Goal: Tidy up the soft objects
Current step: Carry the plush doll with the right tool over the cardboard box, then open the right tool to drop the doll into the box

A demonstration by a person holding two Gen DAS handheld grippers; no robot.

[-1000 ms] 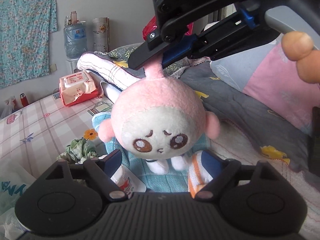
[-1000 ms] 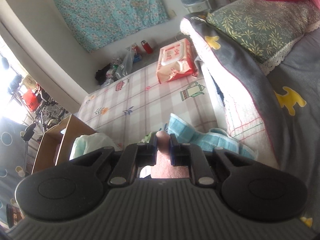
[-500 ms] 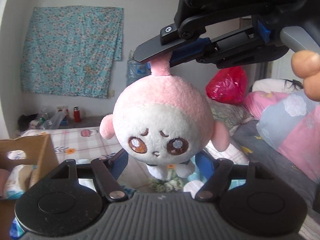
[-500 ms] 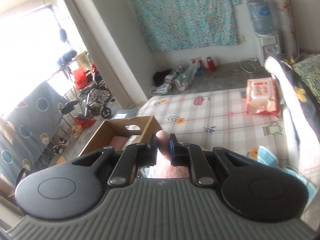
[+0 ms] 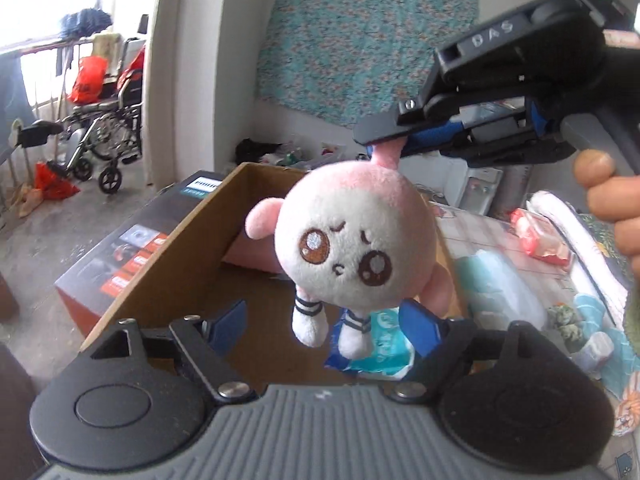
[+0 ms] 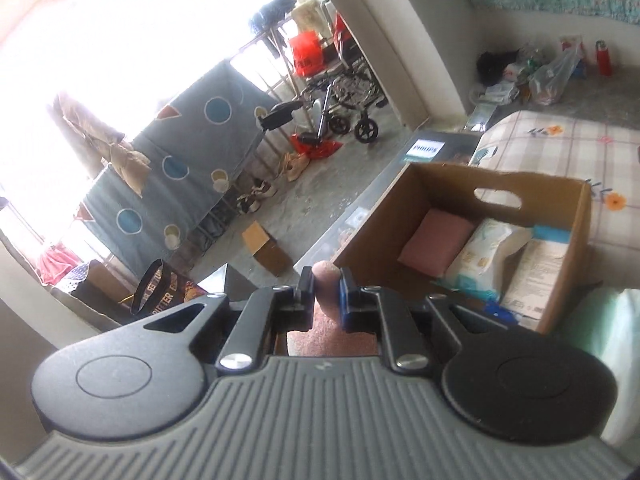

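Observation:
A pink and white plush doll [image 5: 352, 240] hangs by its top tuft from my right gripper [image 5: 386, 140], which is shut on that tuft [image 6: 326, 280]. It dangles above an open cardboard box [image 5: 192, 240]. In the right wrist view the box [image 6: 576, 240] holds a pink cushion [image 6: 436, 242], a wipes pack [image 6: 480, 256] and other packets. My left gripper [image 5: 324, 322] is below the doll. Its jaws are opening, with the doll's white feet hanging between the fingers and the pads clear of them. A blue packet [image 5: 380, 344] lies in the box under the doll.
The box sits on a dark printed carton [image 5: 120, 252] beside a bed with a checked sheet [image 6: 560, 144]. A red wipes pack [image 5: 540, 236] and folded blankets lie on the bed. A wheelchair [image 5: 108, 120], shoes and a small carton [image 6: 266, 248] stand on the floor.
Both grippers swung from over the bed to over the cardboard box, carrying the hanging doll along. The right stayed shut on the tuft; the left stayed open below it.

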